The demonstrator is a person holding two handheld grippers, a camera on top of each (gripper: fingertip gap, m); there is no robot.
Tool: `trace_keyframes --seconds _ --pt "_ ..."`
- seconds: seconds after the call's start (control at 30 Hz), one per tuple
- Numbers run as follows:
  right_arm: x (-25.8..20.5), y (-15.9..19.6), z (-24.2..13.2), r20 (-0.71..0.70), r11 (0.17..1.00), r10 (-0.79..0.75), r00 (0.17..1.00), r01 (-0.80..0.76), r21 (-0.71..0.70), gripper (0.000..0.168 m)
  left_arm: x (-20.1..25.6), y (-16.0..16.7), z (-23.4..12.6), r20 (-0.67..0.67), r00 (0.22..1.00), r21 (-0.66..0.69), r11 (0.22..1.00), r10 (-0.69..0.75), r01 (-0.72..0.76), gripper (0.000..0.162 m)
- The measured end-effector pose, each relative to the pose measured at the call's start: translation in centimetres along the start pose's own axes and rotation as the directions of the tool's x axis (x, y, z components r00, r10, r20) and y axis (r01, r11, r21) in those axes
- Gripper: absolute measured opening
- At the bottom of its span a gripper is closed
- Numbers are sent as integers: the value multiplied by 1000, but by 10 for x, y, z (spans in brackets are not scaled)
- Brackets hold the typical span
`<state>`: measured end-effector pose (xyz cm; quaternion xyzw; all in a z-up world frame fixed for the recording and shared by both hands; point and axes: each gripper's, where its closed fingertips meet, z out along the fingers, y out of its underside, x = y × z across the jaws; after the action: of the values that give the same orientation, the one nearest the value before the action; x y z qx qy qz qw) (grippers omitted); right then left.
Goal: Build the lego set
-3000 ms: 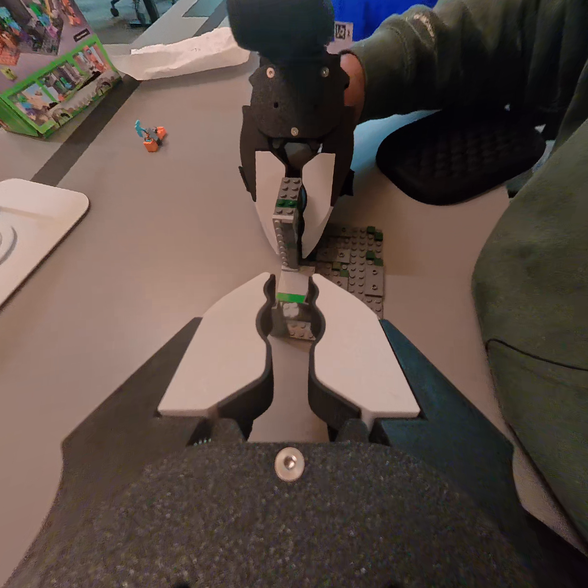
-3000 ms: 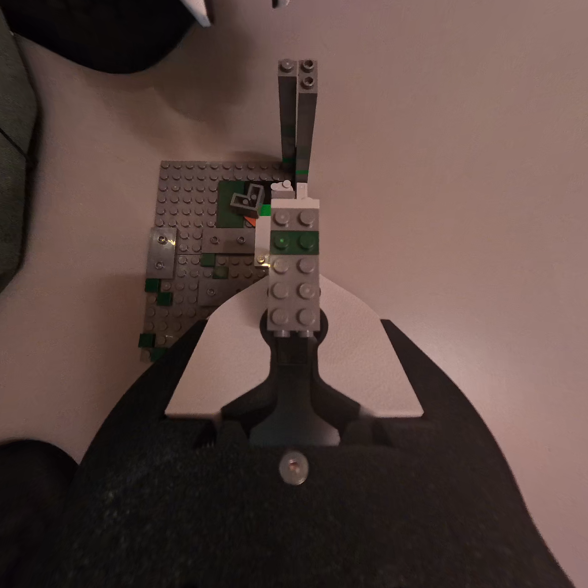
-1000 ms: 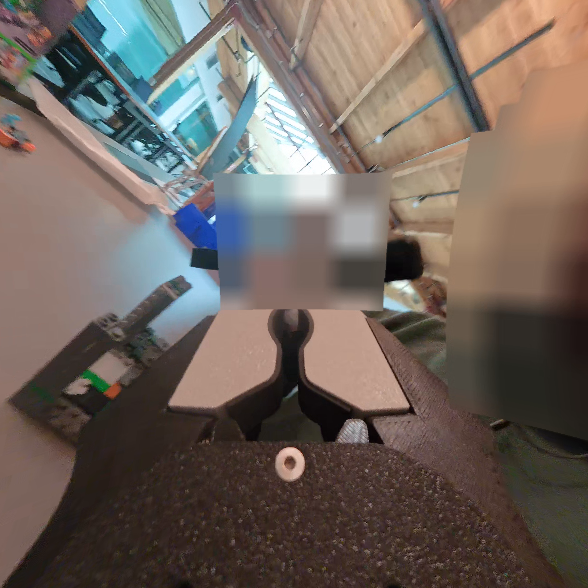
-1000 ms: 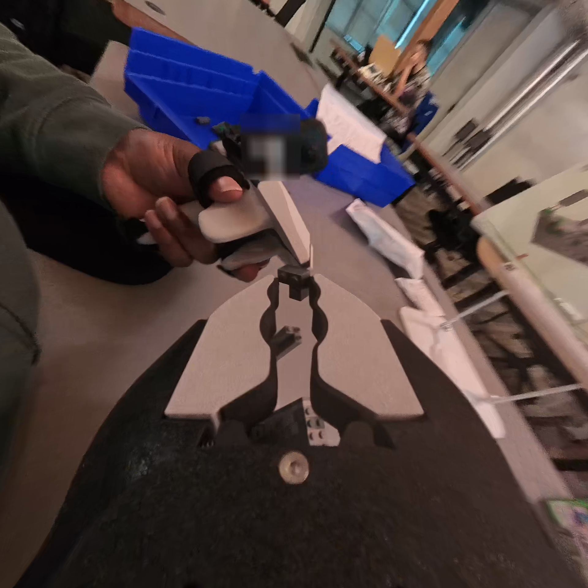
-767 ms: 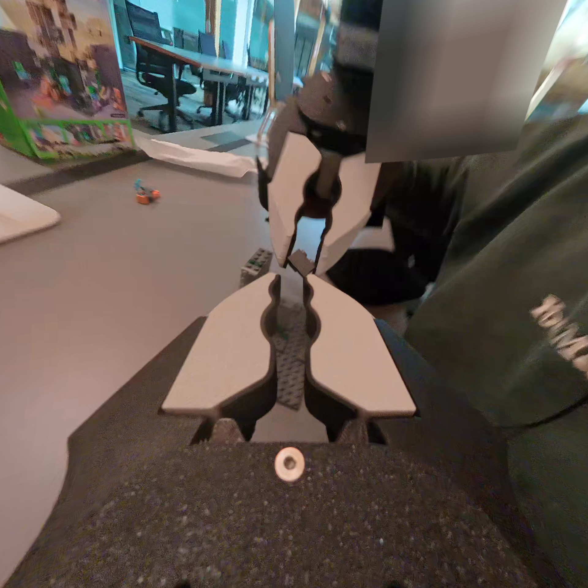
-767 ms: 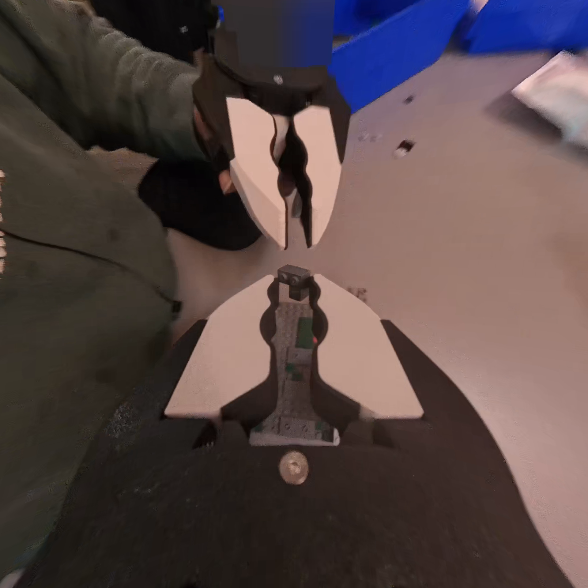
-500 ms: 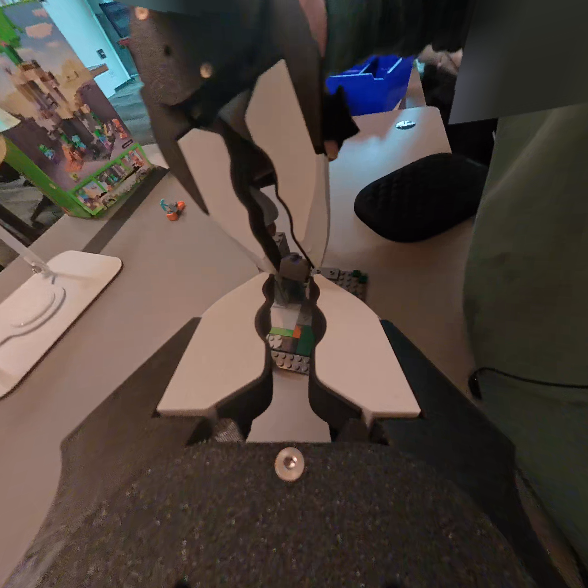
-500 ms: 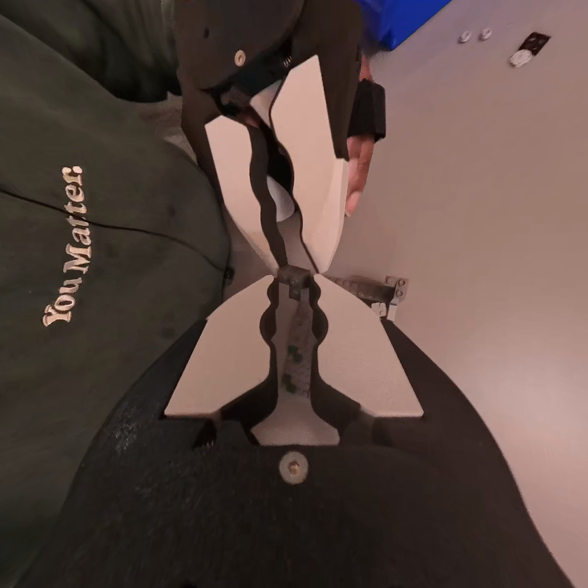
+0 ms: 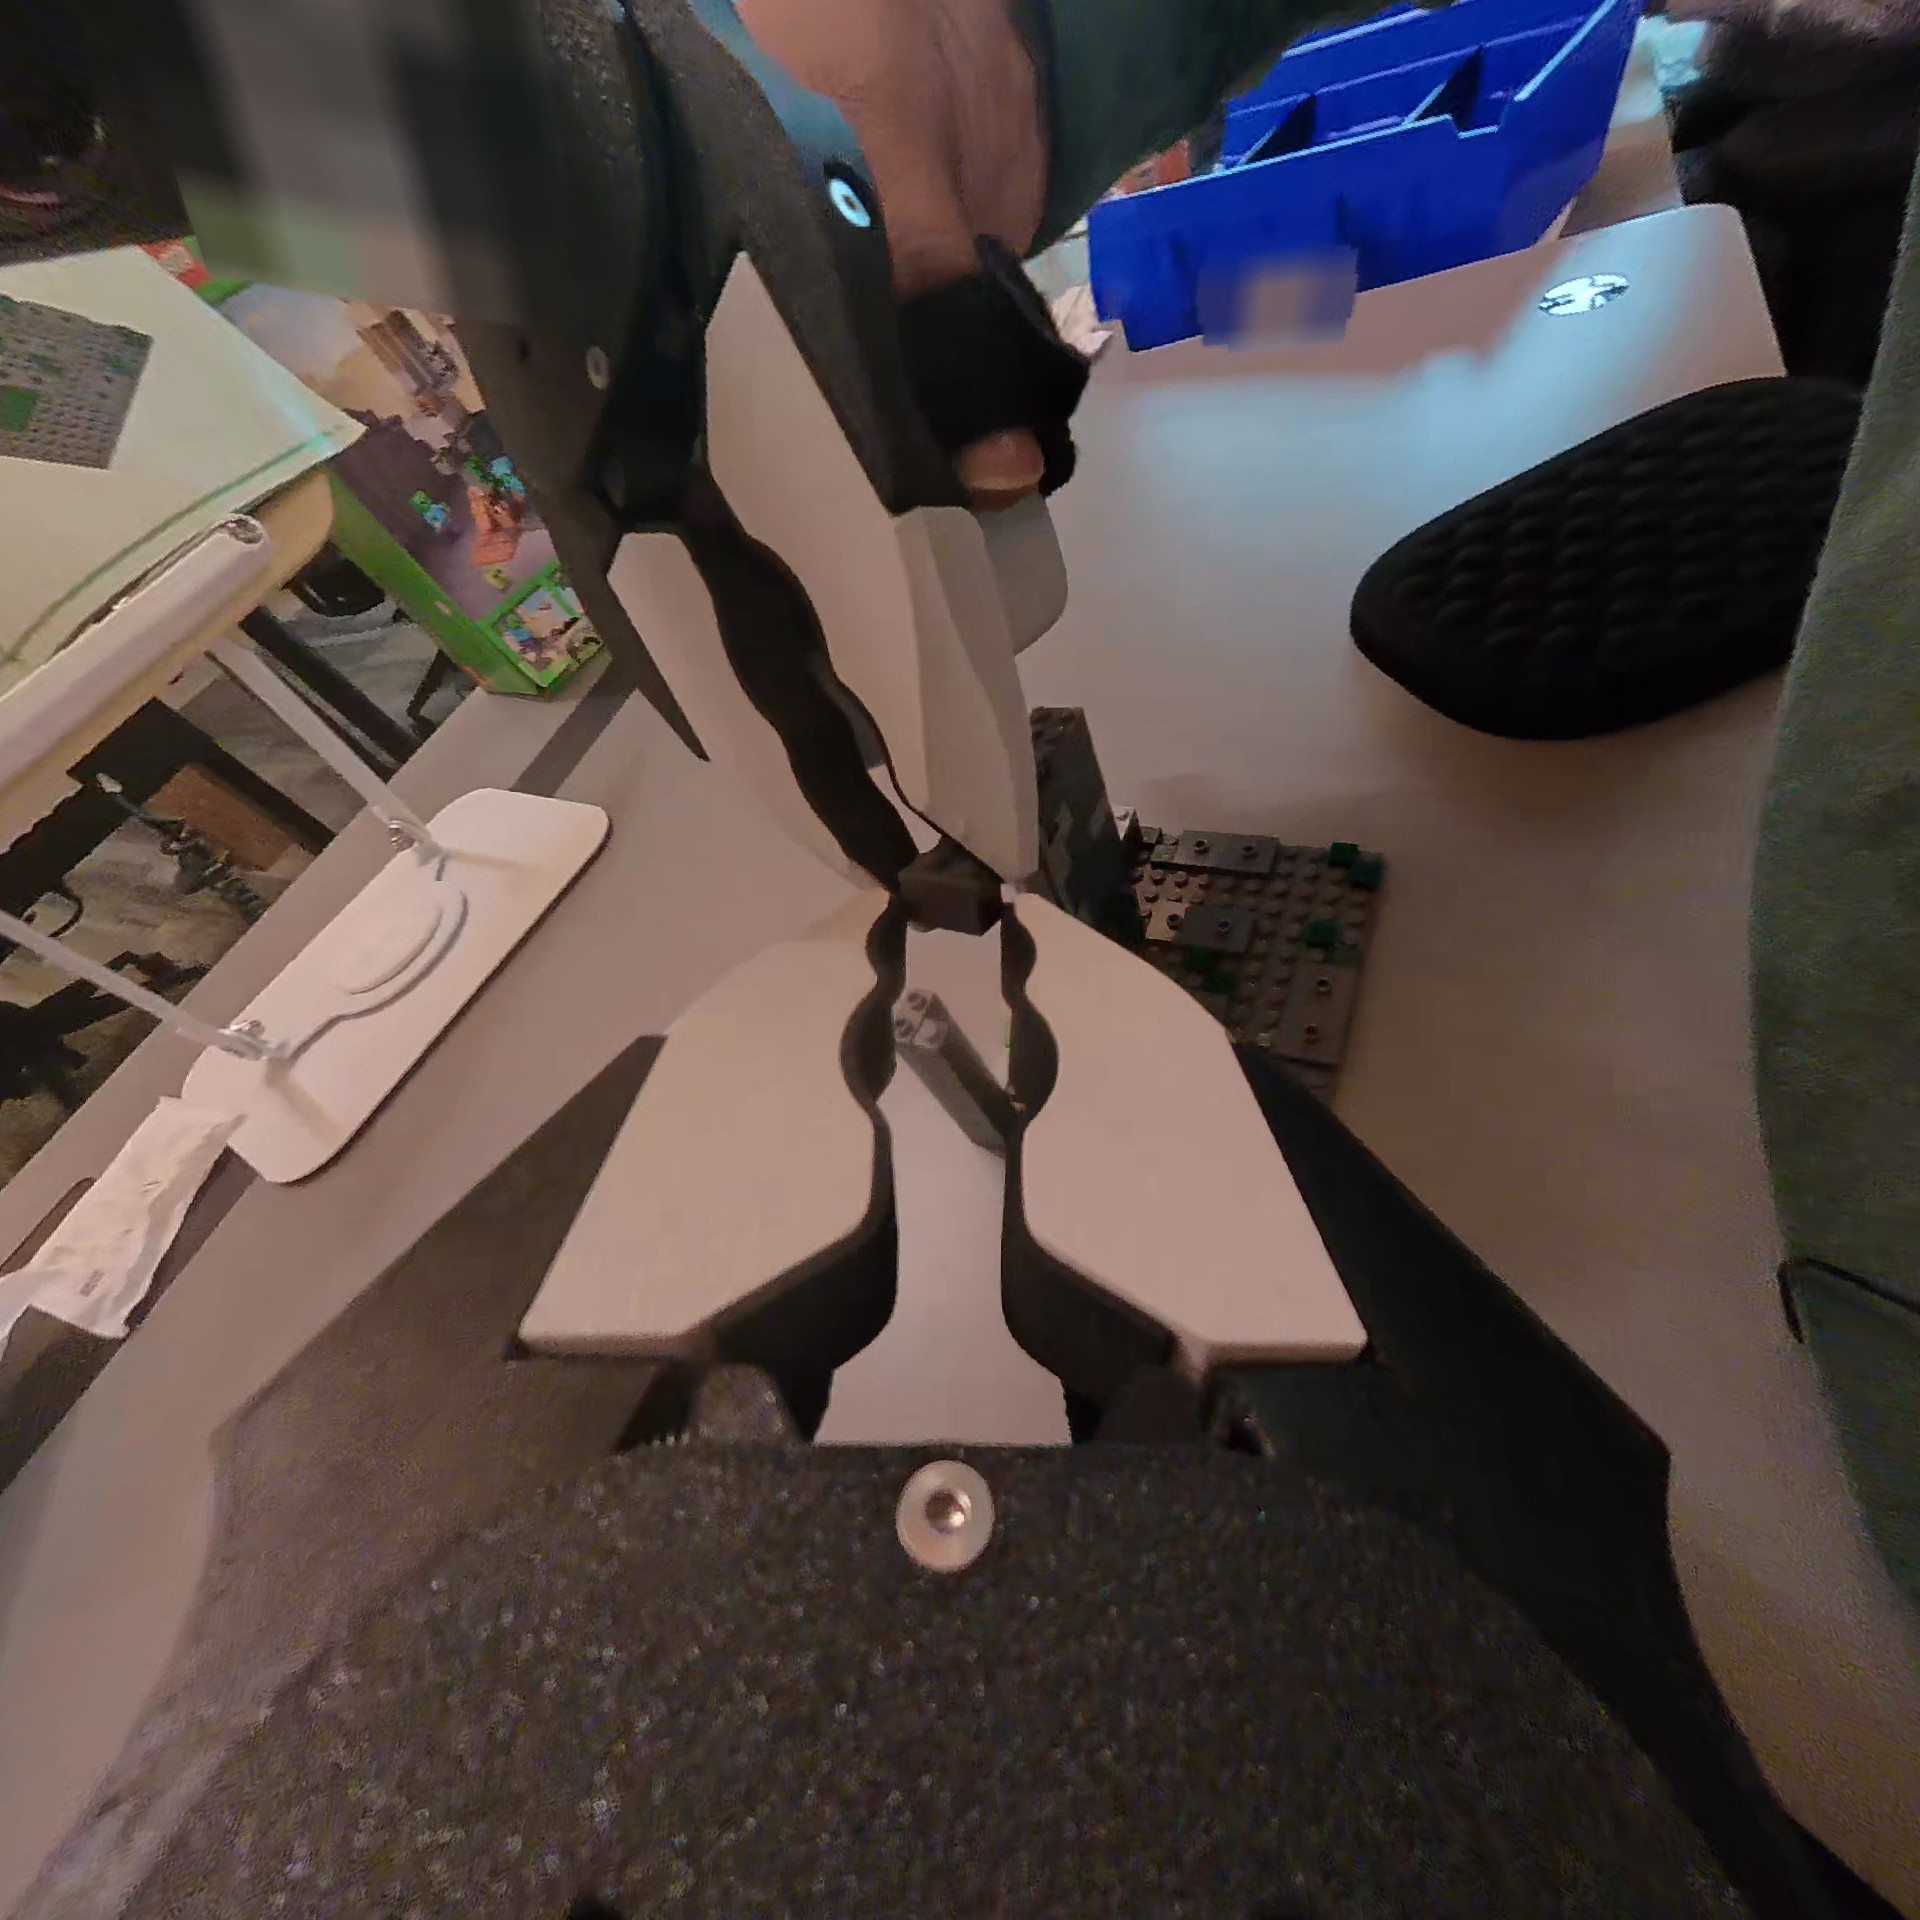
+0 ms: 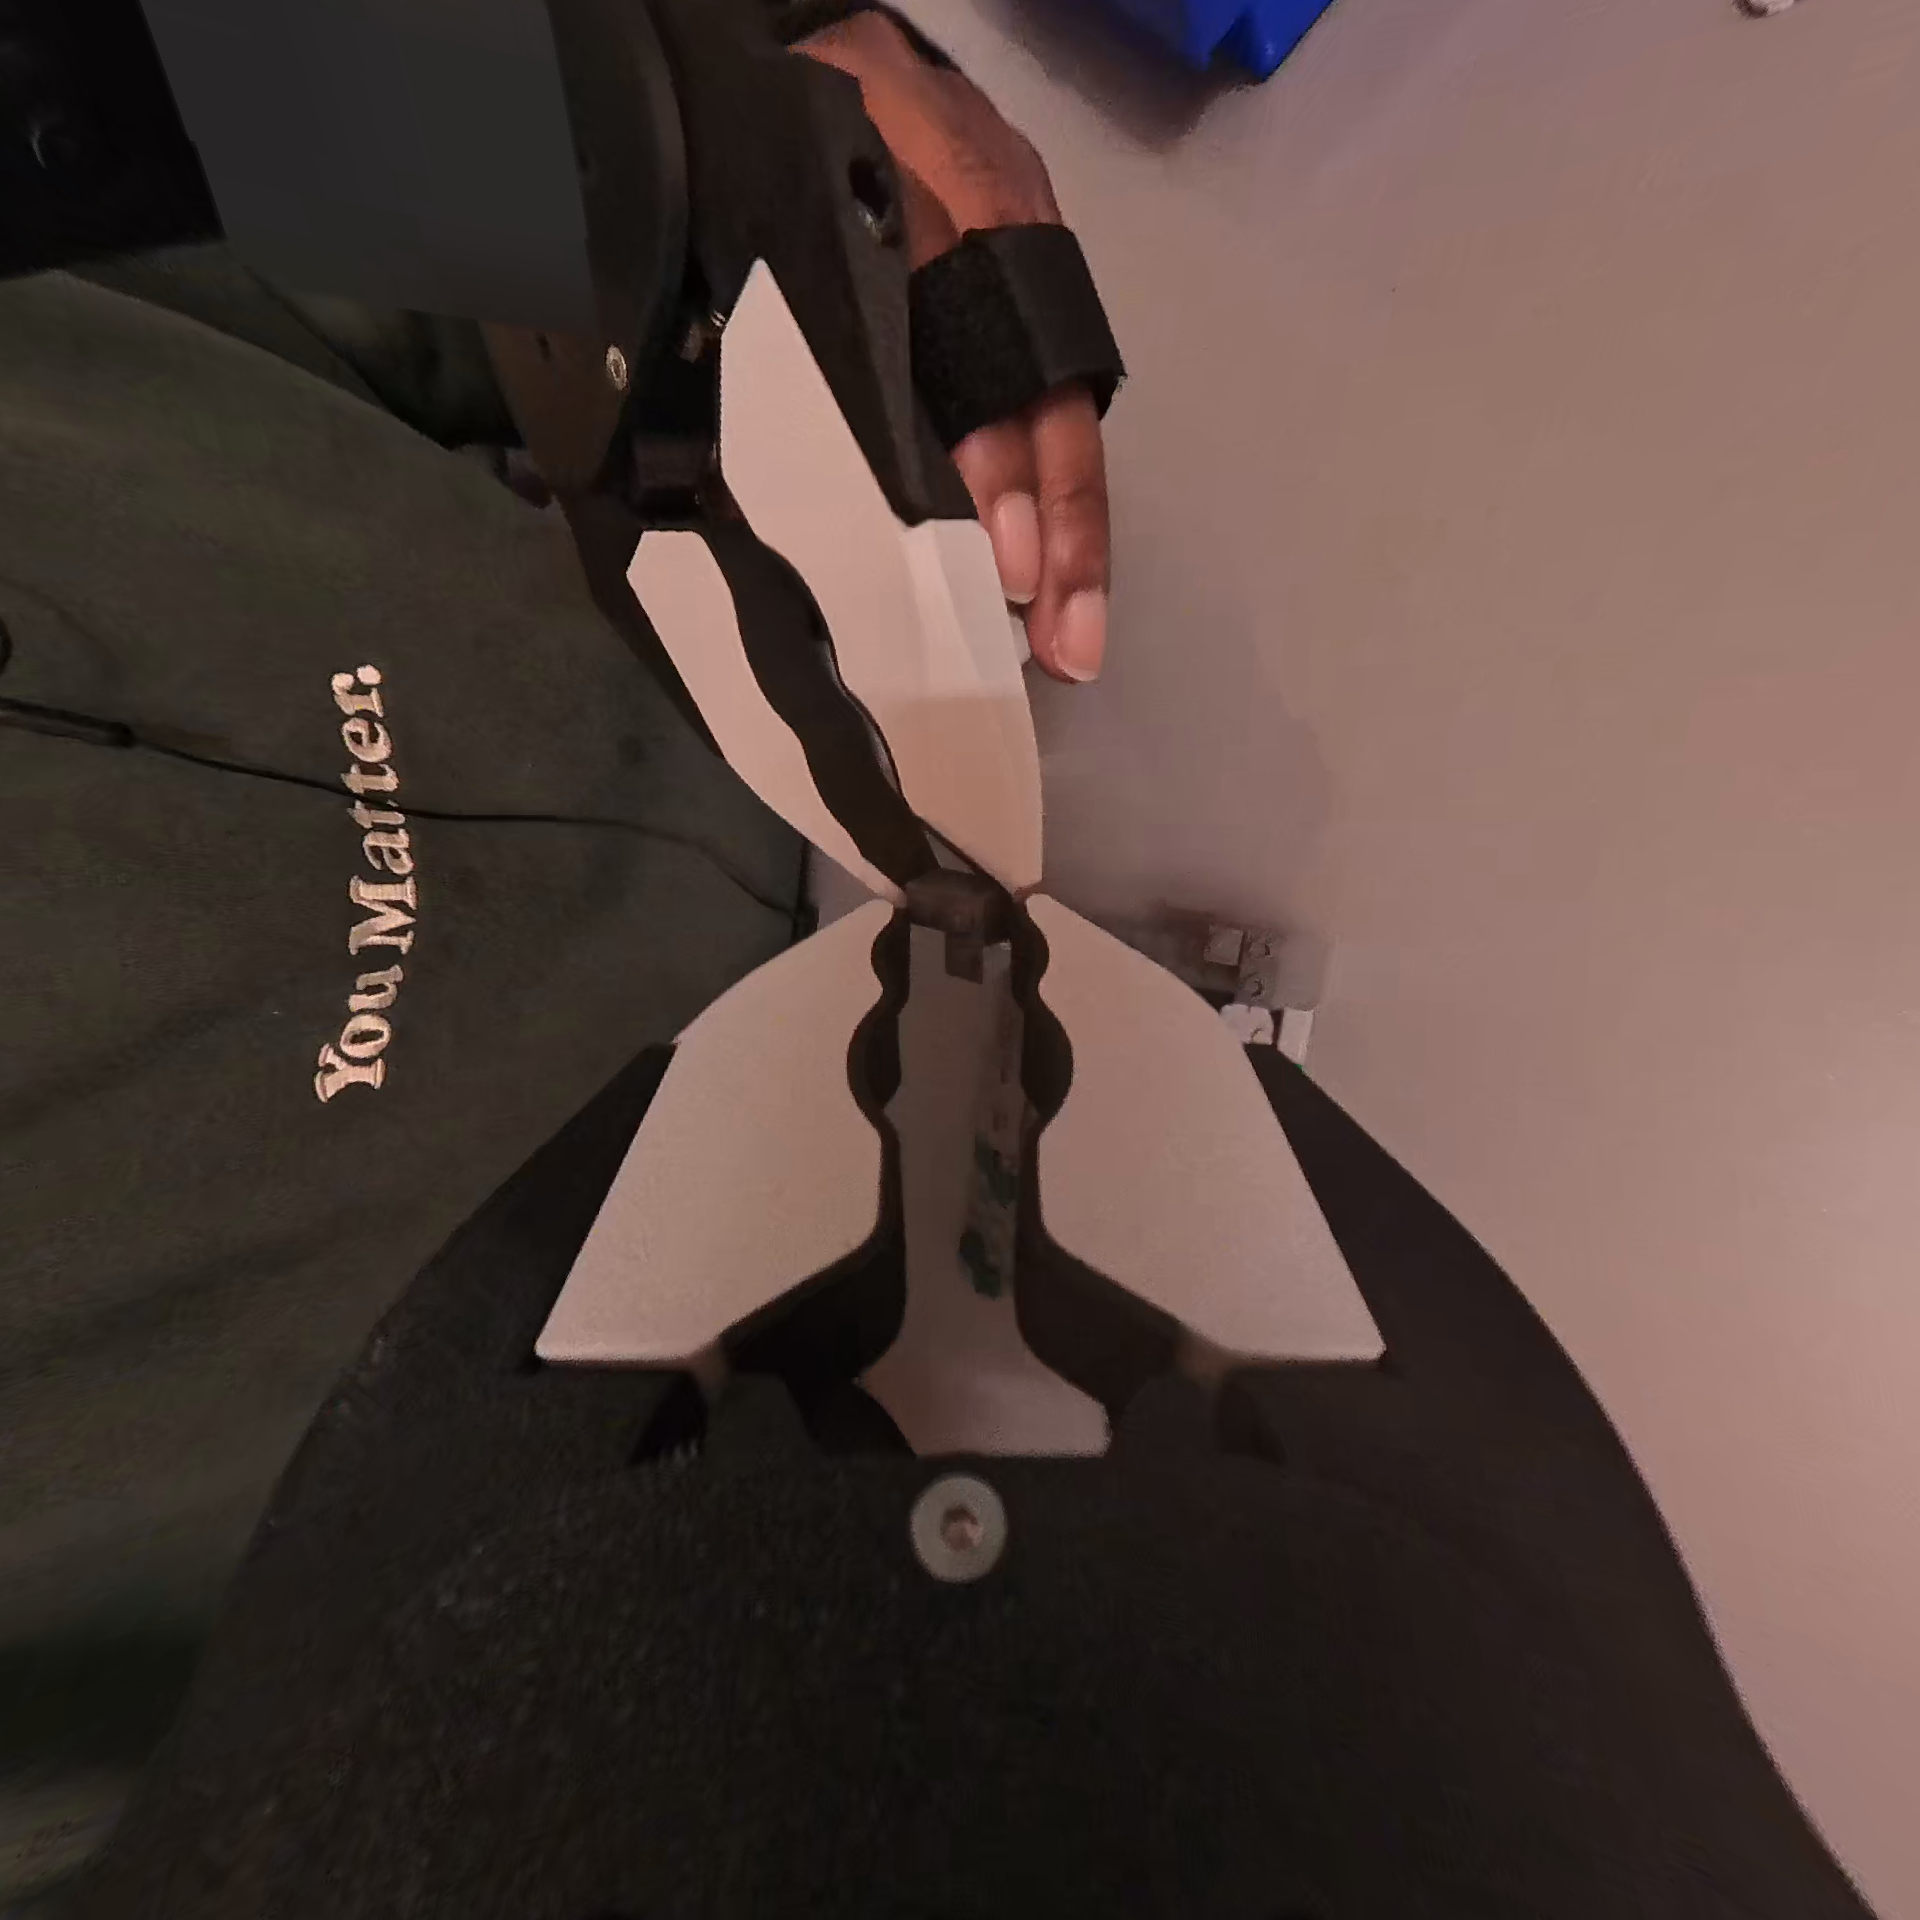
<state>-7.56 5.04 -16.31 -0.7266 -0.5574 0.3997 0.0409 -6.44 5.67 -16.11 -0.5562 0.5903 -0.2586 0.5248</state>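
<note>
1. The left gripper point(image 9: 948, 914) and the right gripper point(image 9: 961, 868) meet tip to tip above the grey table point(image 9: 1299, 582). Both pinch the same small dark grey lego brick point(image 9: 943, 900), each from its own side.
2. In the right wrist view the right gripper point(image 10: 961, 914) has its tongs closed on this brick point(image 10: 958, 916), and the left gripper point(image 10: 961, 883) comes from above with its tongs also clamped on it.
3. The brick is in the air, between the four fingertips, not touching the table.
4. Under the grippers a long grey piece point(image 9: 951, 1075) lies on the table.
5. Just beside it, to the right, stands the dark grey lego baseplate point(image 9: 1262, 940) with a tall dark column point(image 9: 1075, 800) at its near corner.
6. A blue bin point(image 9: 1382, 156) and a black wrist rest point(image 9: 1621, 561) are farther back; a white stand base point(image 9: 416, 956) is on the left.
</note>
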Motion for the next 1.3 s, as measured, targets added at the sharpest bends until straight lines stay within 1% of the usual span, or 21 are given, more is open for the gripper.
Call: trace_keyframes --seconds 0.27,0.37,0.43,0.57,0.7,1.1,1.3 --pt "5 -10 -6 -29 998 -9 1000 11 68 22 -14 2 -5 50 994 57 994 -99 96 17" --pt "11 -12 -11 -80 994 -29 996 37 100 21 -17 6 -3 51 991 54 991 -126 124 16" --pt "14 -11 -13 -128 991 -74 989 88 102 19 -19 7 -2 46 987 61 986 -156 153 16" --pt "18 -6 -13 -241 971 -222 945 237 37 14 -20 4 -1 4 973 90 969 -231 230 17" --pt "20 -5 -13 -320 946 -312 895 324 -17 11 -20 4 2 -9 969 85 966 -246 246 17" --pt "26 -6 -15 -391 930 -348 852 365 -32 8 -20 9 7 -14 966 65 964 -257 257 17" --pt "42 3 -14 -410 943 -326 852 324 -77 7 -23 26 5 5 971 -7 971 -238 238 19"
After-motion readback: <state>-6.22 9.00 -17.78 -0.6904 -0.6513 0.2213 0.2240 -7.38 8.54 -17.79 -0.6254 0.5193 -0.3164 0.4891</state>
